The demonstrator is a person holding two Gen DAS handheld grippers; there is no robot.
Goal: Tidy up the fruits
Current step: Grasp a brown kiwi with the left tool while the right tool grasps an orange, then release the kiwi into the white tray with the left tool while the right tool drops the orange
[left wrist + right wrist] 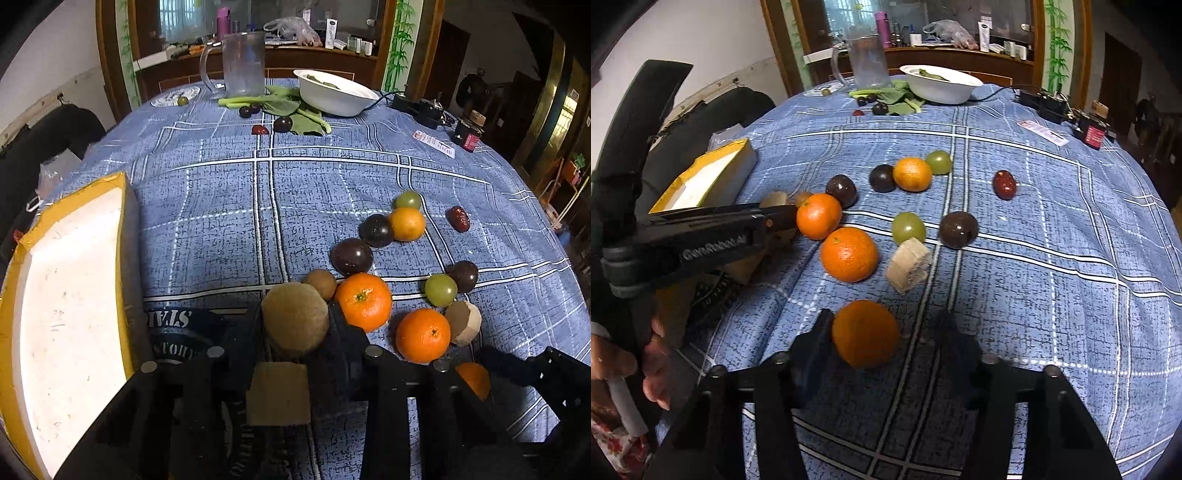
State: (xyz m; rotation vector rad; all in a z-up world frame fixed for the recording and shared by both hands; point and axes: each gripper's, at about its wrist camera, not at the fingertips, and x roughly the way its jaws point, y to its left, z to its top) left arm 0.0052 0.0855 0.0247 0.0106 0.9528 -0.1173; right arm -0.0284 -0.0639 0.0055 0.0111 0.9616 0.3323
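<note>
The left gripper (295,325) is seen at bottom centre of the left wrist view, pinched on a brown kiwi (294,317), both fingers pressed against its sides. A smaller kiwi (320,282) is found just behind it, touching a mandarin (364,301) w/ a green stem scar. A 2nd mandarin (423,334) lies lower right of that, beside a cut kiwi half (463,321). In the right wrist view the right gripper (882,338) is placed at bottom centre around another mandarin (865,333): the left finger is touching the fruit, the right finger is blurred and stands apart from it, so the grip is not closed on it. Further up the blue checked tablecloth (221,206) a green grape (908,227), a dark passion fruit (958,229) and a red jujube (1004,184) are scattered, well apart from the jujube; a 3rd cluster (dark fruit, small mandarin, grape) is seen above centre. A yellow-rimmed white box (70,295) is set at the left edge of the left wrist view, empty inside as far as visible. At the table's far end a white bowl (338,92), a clear plastic jug (242,62) and leafy greens (291,110) are seen. A hand (646,365) on the left gripper's handle is visible at lower left of the right wrist view.
</note>
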